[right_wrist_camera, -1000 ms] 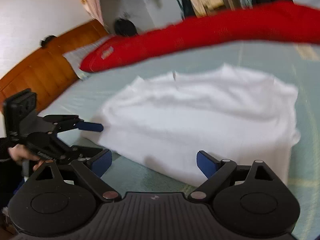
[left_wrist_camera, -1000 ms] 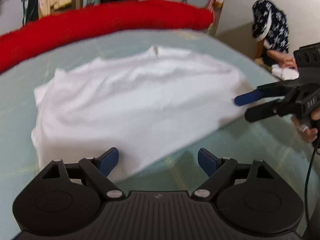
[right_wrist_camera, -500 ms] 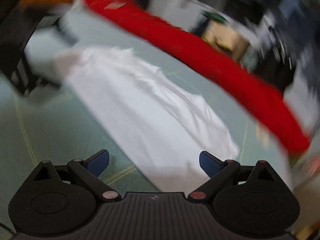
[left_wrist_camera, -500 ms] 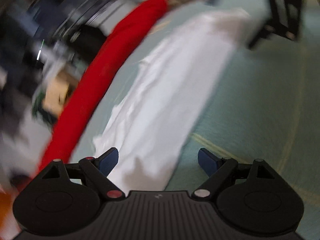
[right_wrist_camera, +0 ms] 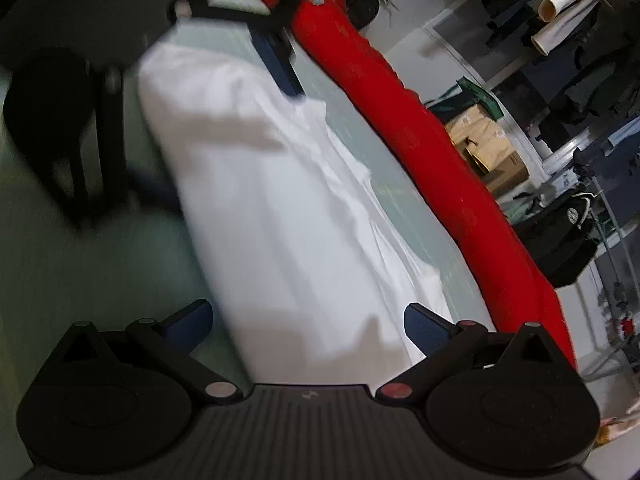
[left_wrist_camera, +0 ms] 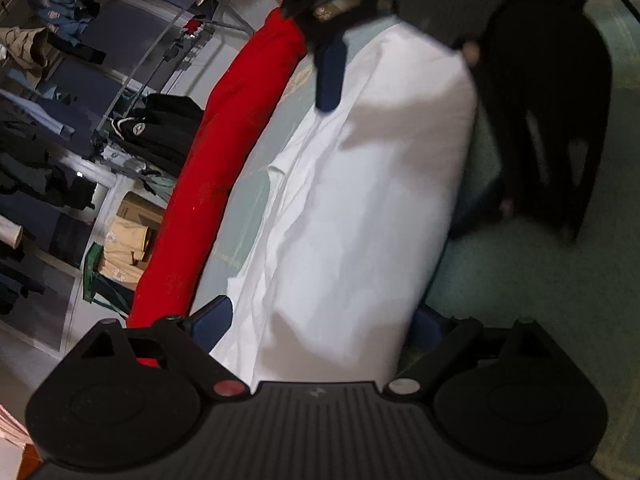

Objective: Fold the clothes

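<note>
A white garment (left_wrist_camera: 360,200) lies flat on a pale green mat (left_wrist_camera: 520,300), stretched lengthwise between my two grippers. My left gripper (left_wrist_camera: 320,320) is at its near end in the left wrist view, rolled on its side. The jaws are opening; the cloth's edge lies between the blue pads, which do not press on it. My right gripper (right_wrist_camera: 308,324) stands likewise at the garment's (right_wrist_camera: 280,200) opposite end, its jaws opening around the cloth. Each view shows the other gripper at the far end: one blue finger (left_wrist_camera: 330,76) over the cloth, and the left one's finger (right_wrist_camera: 276,64).
A long red bolster (left_wrist_camera: 224,160) runs along the mat's far side, close to the garment, and shows as the red bolster (right_wrist_camera: 440,160) in the right wrist view. Beyond it stand clothes racks, a cardboard box (right_wrist_camera: 488,152) and a black bag (right_wrist_camera: 560,236).
Both views have rolled about a quarter turn. The grippers have moved from the garment's front edge to its two ends, and the cloth now lies between each pair of fingers.
</note>
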